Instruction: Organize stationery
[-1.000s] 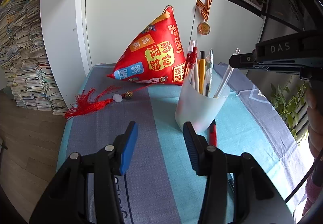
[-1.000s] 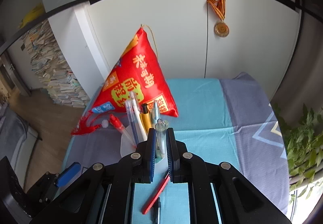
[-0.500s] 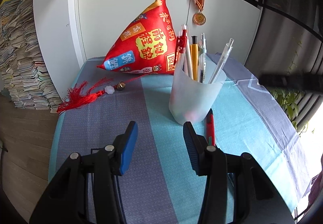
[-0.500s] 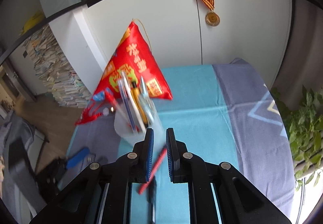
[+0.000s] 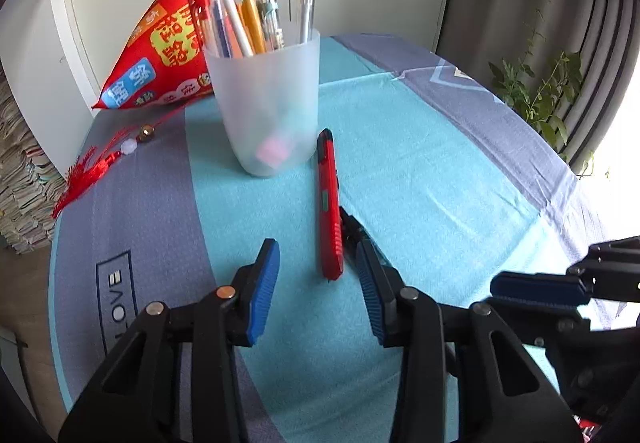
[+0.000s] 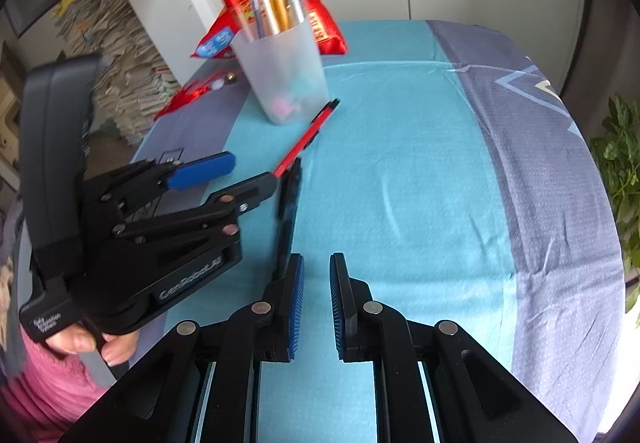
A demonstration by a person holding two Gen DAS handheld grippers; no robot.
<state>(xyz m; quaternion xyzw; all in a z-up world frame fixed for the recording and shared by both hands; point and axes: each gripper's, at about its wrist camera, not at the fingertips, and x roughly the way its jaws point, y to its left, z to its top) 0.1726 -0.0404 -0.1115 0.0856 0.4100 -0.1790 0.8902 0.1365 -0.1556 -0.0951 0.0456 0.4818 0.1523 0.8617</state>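
A frosted plastic cup (image 5: 266,103) holds several pens and stands on the cloth-covered table; it also shows in the right wrist view (image 6: 282,73). A red utility knife (image 5: 329,203) lies flat just right of the cup and shows in the right wrist view (image 6: 306,139). A black pen (image 6: 289,203) lies beside it, partly hidden by my left fingers. My left gripper (image 5: 318,287) is open, low over the near end of the red knife, and shows in the right wrist view (image 6: 224,171). My right gripper (image 6: 316,299) is narrowly open and empty, behind the black pen.
A red pyramid-shaped pouch (image 5: 168,43) with a red tassel (image 5: 88,171) sits behind the cup. The table (image 5: 460,163) has a blue and grey cloth. Stacked papers (image 6: 116,39) stand on the left, a plant (image 5: 536,91) on the right.
Both grippers have dropped lower toward the table. My left gripper moved forward to the red knife. My right gripper came away from the cup, back and down, and opened slightly.
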